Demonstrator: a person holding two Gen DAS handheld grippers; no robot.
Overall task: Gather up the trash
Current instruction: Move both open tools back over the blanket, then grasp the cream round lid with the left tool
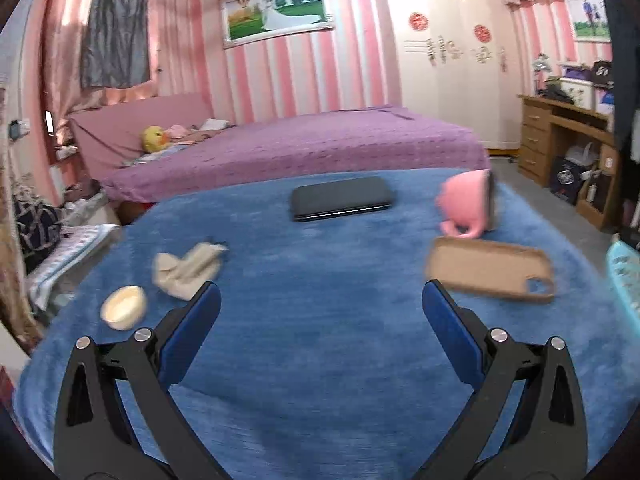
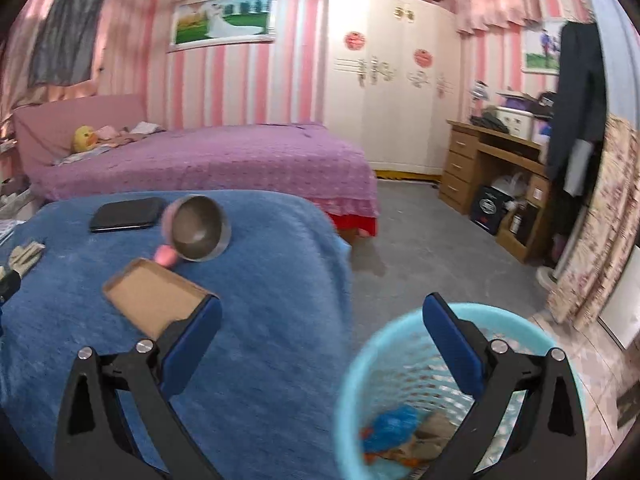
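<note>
Showing one bin (image 2: 360, 364), one tissue (image 1: 186, 266), one mug (image 1: 466, 204)

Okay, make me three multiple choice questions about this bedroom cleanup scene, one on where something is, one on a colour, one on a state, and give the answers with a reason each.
1. Where does the crumpled tissue lie?
A. on the blue blanket, beside the round lid
B. in the basket
C. on the purple bed

2. What colour is the waste basket?
A. red
B. light blue
C. black

3. How does the pink mug sit?
A. upright
B. upside down
C. tipped on its side

Answers:
1 A, the left wrist view shows the tissue on the blanket next to the lid.
2 B, its mesh wall is light blue in the right wrist view.
3 C, its dark inside faces the right wrist camera, with the handle down on the blanket.
</note>
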